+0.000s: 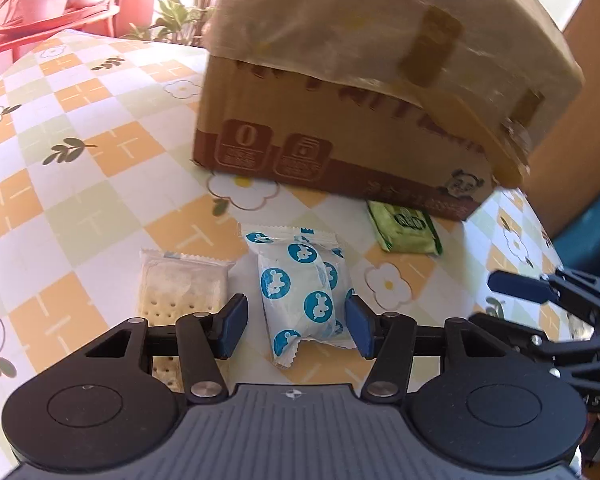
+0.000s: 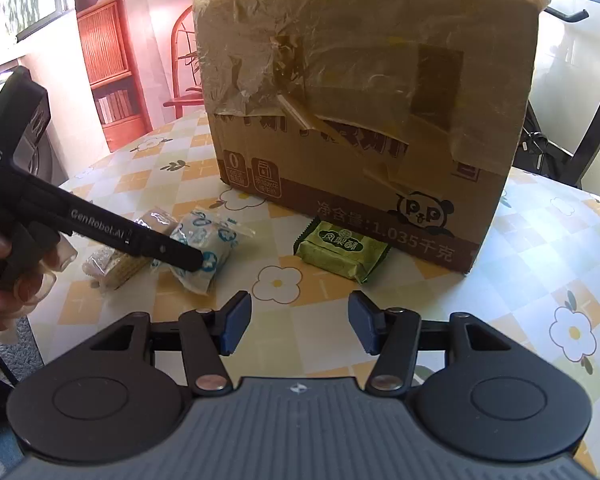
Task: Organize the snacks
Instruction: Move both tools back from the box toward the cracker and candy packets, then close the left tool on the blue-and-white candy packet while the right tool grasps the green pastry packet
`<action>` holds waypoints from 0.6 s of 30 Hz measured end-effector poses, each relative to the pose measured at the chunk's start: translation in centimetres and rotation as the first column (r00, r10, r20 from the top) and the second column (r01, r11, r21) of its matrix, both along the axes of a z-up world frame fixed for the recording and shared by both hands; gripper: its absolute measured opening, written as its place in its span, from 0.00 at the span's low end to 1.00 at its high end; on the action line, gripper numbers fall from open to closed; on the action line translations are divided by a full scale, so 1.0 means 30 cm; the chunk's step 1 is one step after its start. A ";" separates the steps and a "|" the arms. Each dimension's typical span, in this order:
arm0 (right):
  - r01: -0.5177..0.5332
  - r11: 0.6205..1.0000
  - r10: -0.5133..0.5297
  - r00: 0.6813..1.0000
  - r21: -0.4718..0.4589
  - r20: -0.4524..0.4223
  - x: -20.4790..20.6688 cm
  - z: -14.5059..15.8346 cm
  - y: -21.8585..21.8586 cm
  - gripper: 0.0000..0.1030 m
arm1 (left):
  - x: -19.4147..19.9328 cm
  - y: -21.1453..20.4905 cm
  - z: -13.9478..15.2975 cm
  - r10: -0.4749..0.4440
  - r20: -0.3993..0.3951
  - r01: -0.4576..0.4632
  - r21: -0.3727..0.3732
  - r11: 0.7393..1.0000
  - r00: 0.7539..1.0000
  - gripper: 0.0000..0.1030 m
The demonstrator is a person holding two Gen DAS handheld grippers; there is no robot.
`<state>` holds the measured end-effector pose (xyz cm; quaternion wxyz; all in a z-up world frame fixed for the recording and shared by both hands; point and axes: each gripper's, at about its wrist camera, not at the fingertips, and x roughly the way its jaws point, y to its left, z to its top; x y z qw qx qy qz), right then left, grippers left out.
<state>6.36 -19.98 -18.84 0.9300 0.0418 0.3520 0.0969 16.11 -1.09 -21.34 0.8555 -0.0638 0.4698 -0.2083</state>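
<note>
A white snack packet with blue dots (image 1: 300, 296) lies on the table between the open fingers of my left gripper (image 1: 296, 326), which do not touch it. A clear cracker packet (image 1: 176, 296) lies to its left, partly under the left finger. A green snack packet (image 1: 406, 226) lies by the tall taped cardboard box (image 1: 340, 100). In the right wrist view my right gripper (image 2: 299, 326) is open and empty above the tablecloth, with the green packet (image 2: 340, 254) just ahead, the box (image 2: 360, 100) behind it, and the dotted packet (image 2: 204, 248) and cracker packet (image 2: 116, 266) under the left gripper (image 2: 196, 260).
The round table (image 1: 80, 160) has an orange and white checked floral cloth. Its edge curves close on the right (image 2: 560, 208). A red shelf (image 2: 112, 72) and chair stand behind the table. The right gripper shows at the right edge of the left wrist view (image 1: 540, 304).
</note>
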 end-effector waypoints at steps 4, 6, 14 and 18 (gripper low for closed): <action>0.025 1.000 -0.025 1.000 0.002 -0.004 0.027 -0.010 -0.023 0.55 | 0.048 0.005 0.016 0.047 -0.004 -0.047 -0.036 0.998 0.999 0.60; 0.052 0.999 -0.052 0.999 0.017 -0.006 0.052 -0.016 -0.035 0.56 | 0.061 -0.015 0.017 0.053 0.004 -0.052 -0.041 0.998 0.999 0.67; 0.093 0.996 -0.093 0.996 0.008 -0.017 0.175 -0.037 -0.017 0.76 | 0.037 -0.081 -0.001 0.051 0.076 -0.057 0.086 0.995 0.996 0.50; 0.144 0.989 -0.143 0.989 0.022 -0.041 0.231 -0.059 -0.007 0.85 | 0.028 -0.055 -0.010 0.054 0.093 -0.059 0.052 0.997 0.994 0.46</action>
